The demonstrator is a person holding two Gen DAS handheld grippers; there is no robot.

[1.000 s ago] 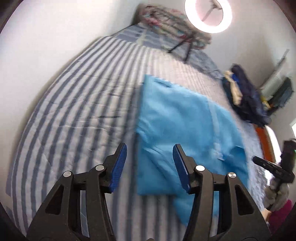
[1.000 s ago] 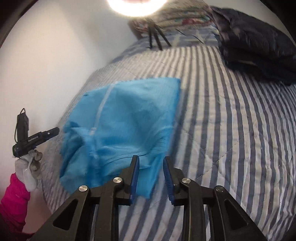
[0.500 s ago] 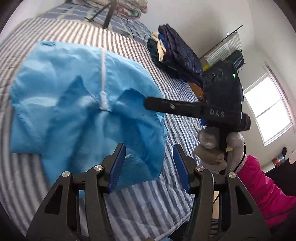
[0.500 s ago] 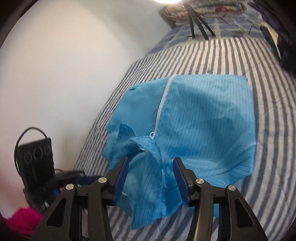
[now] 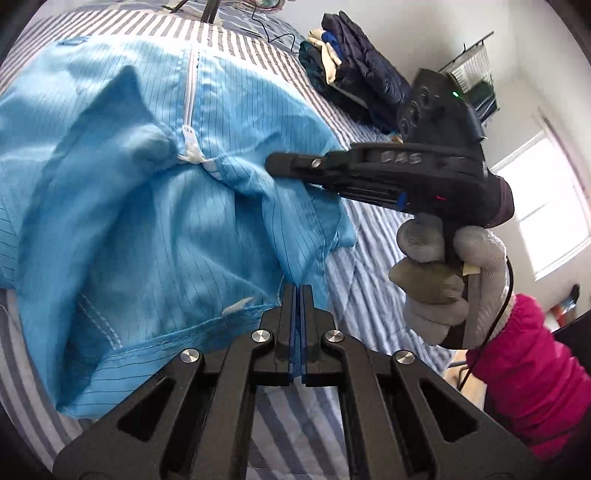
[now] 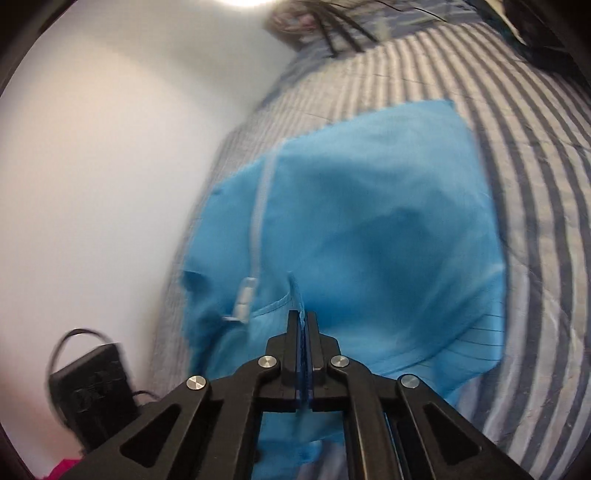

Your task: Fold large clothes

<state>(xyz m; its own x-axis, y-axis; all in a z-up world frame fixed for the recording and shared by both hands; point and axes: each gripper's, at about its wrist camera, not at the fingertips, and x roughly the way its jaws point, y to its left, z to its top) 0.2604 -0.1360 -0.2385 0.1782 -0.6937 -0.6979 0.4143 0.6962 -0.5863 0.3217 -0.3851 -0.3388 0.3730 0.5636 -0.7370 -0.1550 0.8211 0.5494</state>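
Observation:
A large light-blue garment (image 5: 155, 229) with a white zipper (image 5: 190, 96) lies spread on the striped bed (image 5: 373, 258); its collar end is bunched near me. My left gripper (image 5: 298, 290) is shut on a fold of the garment at its near edge. In the left wrist view my right gripper (image 5: 271, 164), held by a gloved hand (image 5: 439, 273), reaches in from the right with its tip on the fabric beside the zipper pull. The right wrist view shows that gripper (image 6: 303, 315) shut on a blue hem of the garment (image 6: 388, 229), with cloth between the pads.
A pile of dark folded clothes (image 5: 354, 74) sits at the bed's far right. Tripod legs (image 5: 210, 9) stand at the bed's head. A white wall (image 6: 103, 177) runs along the bed's left side. A pink sleeve (image 5: 528, 373) and a window (image 5: 546, 206) are at right.
Both grippers have come down onto the garment's near, collar end. Their jaws stood open half a second ago and are now closed on the blue cloth.

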